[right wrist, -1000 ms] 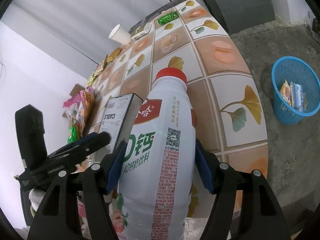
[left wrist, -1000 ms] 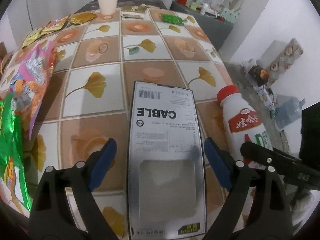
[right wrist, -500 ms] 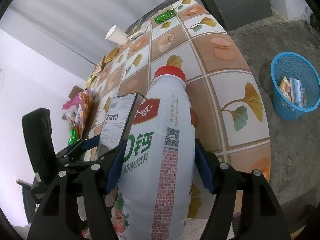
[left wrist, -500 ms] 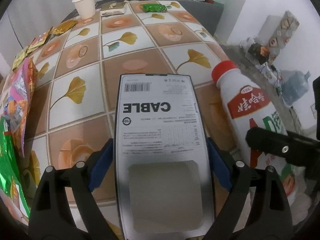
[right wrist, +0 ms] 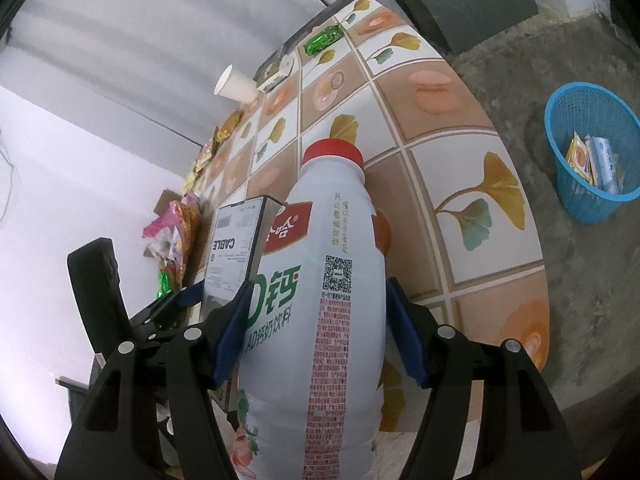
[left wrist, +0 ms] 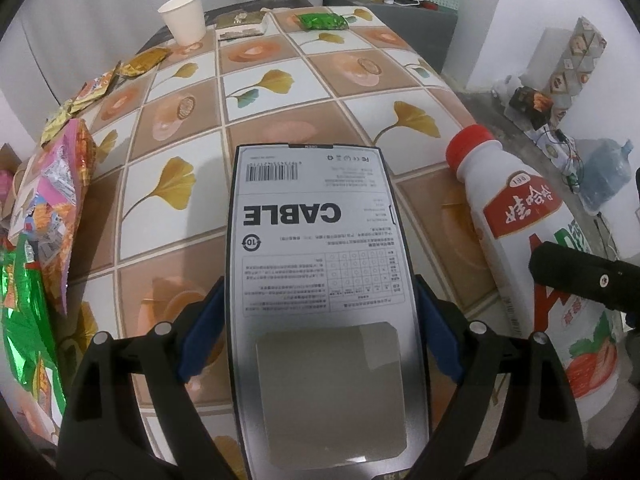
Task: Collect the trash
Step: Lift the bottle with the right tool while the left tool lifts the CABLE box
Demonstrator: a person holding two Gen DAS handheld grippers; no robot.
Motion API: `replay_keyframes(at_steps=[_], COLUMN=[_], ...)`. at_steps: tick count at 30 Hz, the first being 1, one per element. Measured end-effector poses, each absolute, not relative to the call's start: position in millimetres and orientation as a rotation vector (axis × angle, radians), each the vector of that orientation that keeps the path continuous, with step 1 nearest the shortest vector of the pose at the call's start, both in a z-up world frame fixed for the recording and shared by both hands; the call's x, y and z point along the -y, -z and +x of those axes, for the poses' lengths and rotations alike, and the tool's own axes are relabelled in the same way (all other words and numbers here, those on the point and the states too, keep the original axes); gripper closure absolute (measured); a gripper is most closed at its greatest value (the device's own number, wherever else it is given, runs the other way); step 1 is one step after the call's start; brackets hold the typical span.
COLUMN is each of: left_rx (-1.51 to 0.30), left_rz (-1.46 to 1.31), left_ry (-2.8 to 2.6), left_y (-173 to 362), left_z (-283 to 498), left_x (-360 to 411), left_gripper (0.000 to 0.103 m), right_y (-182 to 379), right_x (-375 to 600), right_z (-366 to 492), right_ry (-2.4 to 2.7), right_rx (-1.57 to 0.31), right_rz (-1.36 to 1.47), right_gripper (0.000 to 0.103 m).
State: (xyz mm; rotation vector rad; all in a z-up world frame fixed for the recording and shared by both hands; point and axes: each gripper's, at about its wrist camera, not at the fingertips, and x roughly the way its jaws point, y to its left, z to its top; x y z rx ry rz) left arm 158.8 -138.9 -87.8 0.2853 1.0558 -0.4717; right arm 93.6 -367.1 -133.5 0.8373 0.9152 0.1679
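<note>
A grey box printed "CABLE" point(left wrist: 316, 216) stands up off the tiled table point(left wrist: 280, 120), with my left gripper point(left wrist: 319, 284) shut on its two long sides. To its right is a white milk-drink bottle with a red cap point(left wrist: 516, 216). In the right wrist view that bottle point(right wrist: 332, 208) fills the space between the blue pads of my right gripper point(right wrist: 319, 286), which is shut on its body. The cable box point(right wrist: 234, 240) shows just left of the bottle, close beside it. The bottoms of both items are hidden.
A blue basket point(right wrist: 592, 160) holding wrappers stands on the floor right of the table. A paper cup point(left wrist: 184, 16), a green wrapper point(left wrist: 322, 21) and gold wrappers point(left wrist: 144, 60) lie at the far end. Snack bags point(left wrist: 52, 184) pile along the left edge. A water jug point(left wrist: 608, 172) sits on the floor.
The cable box went from lying flat on the table with the left pads apart from it to being gripped and raised. The bottle stays in the right gripper.
</note>
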Motion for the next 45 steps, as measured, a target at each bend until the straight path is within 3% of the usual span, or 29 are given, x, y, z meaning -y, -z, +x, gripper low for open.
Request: replay_keyframes(at_steps=[45], left_rx=[-1.026], left_rz=[0.223], left_ry=[0.465], left_y=[74], left_z=[155], left_x=[127], left_gripper=[0.02], right_y=[127], right_x=[372], right_z=[82], right_ry=[-0.19], right_rx=[-0.884], right_rz=[0.862], right_gripper=[0.04])
